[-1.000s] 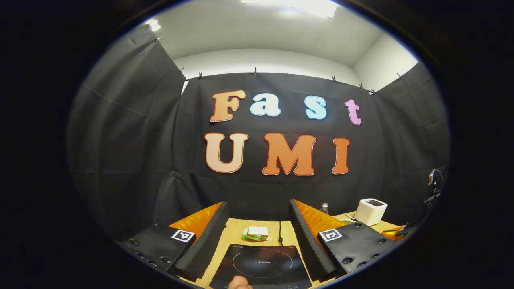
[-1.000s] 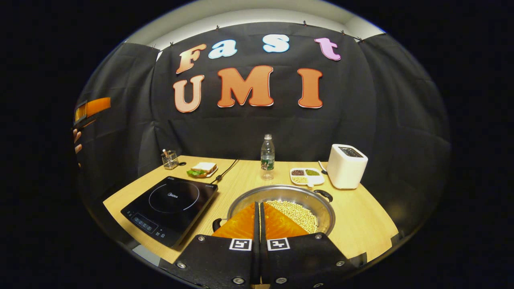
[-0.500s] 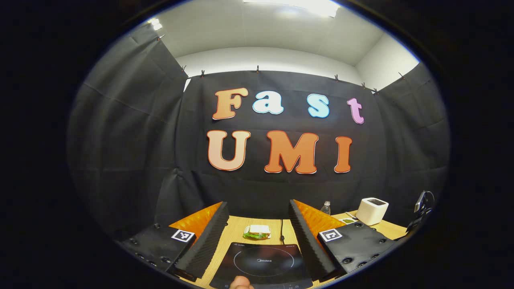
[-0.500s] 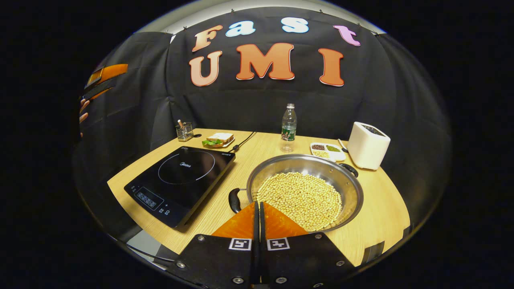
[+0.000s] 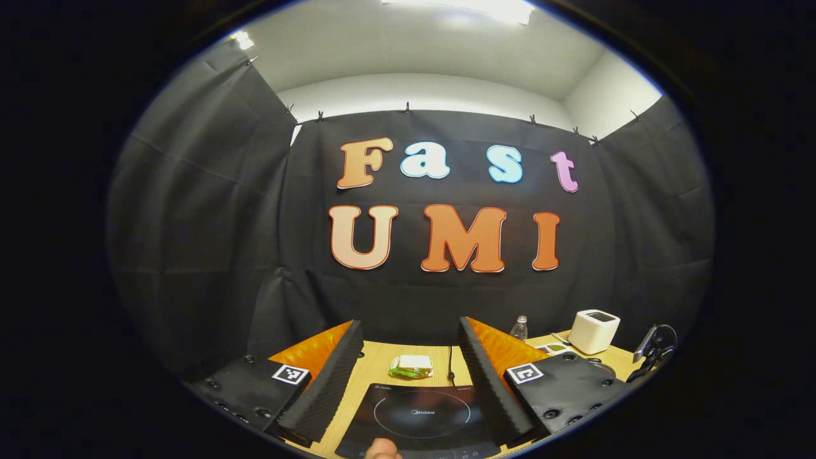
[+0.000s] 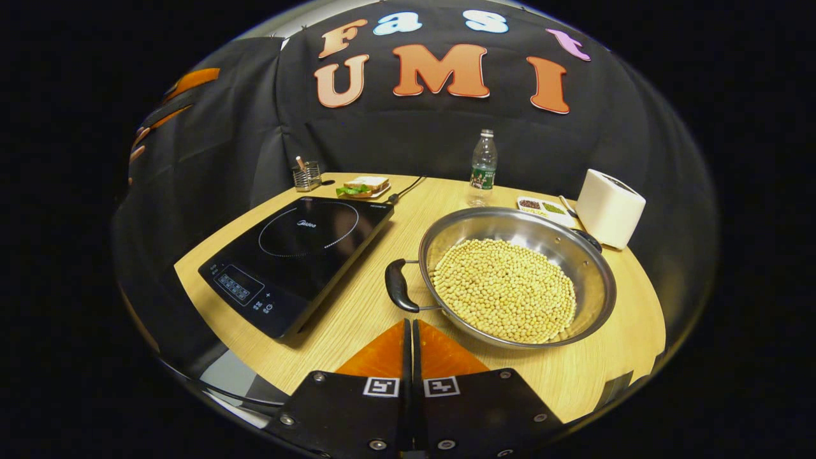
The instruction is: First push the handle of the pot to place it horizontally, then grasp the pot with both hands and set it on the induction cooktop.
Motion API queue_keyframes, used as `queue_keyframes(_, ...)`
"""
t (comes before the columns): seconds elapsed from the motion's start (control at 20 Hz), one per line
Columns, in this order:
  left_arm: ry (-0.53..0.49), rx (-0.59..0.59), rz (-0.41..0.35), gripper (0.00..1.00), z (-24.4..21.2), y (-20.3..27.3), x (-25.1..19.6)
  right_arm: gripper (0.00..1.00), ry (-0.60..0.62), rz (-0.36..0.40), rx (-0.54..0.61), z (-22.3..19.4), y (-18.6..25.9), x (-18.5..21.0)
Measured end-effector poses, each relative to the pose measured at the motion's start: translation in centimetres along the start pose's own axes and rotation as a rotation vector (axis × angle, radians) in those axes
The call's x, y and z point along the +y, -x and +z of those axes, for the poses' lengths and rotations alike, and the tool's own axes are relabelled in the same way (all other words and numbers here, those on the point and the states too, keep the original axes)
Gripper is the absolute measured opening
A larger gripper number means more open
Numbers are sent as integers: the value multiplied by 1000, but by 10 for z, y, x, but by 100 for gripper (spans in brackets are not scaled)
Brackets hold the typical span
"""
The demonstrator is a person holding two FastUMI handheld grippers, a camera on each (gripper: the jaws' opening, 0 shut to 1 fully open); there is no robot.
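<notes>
Nothing of the task looks done yet. The pot (image 6: 517, 275), full of beans (image 6: 503, 288), sits on the table (image 6: 357, 319) just right of the cooktop (image 6: 299, 248), not on it. Its two black handles lie on a diagonal: near handle (image 6: 396, 285) points toward the cooktop, far handle (image 6: 586, 239) toward the toaster (image 6: 611, 207), so the handle push seems still to come, then the two-handed lift. Right gripper (image 6: 410, 331) has fingers pressed together, holding nothing, hovering above the table edge short of the near handle. Left gripper (image 5: 408, 363) is spread wide, empty, held over the cooktop (image 5: 421, 417) and facing the back wall; it also shows far left in the right gripper view with a hand on it. Around: sandwich (image 6: 362, 186), cup holder (image 6: 307, 176), water bottle (image 6: 483, 167), small dish of grains (image 6: 542, 207), power cord (image 6: 408, 188). The path from pot to cooktop looks open; the toaster stands close behind the far handle, so the swing may get tight there.
</notes>
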State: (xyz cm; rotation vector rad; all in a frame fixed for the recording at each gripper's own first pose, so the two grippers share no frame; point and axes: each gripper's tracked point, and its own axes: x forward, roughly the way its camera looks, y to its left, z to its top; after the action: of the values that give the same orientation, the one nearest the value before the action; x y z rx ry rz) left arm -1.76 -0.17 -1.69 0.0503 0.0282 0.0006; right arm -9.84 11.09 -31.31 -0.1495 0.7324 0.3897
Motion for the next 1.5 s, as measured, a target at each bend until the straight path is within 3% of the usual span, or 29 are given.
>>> queue_keyframes(0.5, -7, 4, 6, 97, -1, -2, 7, 0, -22, -27, 44, -3, -26, -4)
queue_keyframes(1.5, -8, 5, 29, 97, 0, 2, 26, 0, -20, -9, 44, 17, -47, 9)
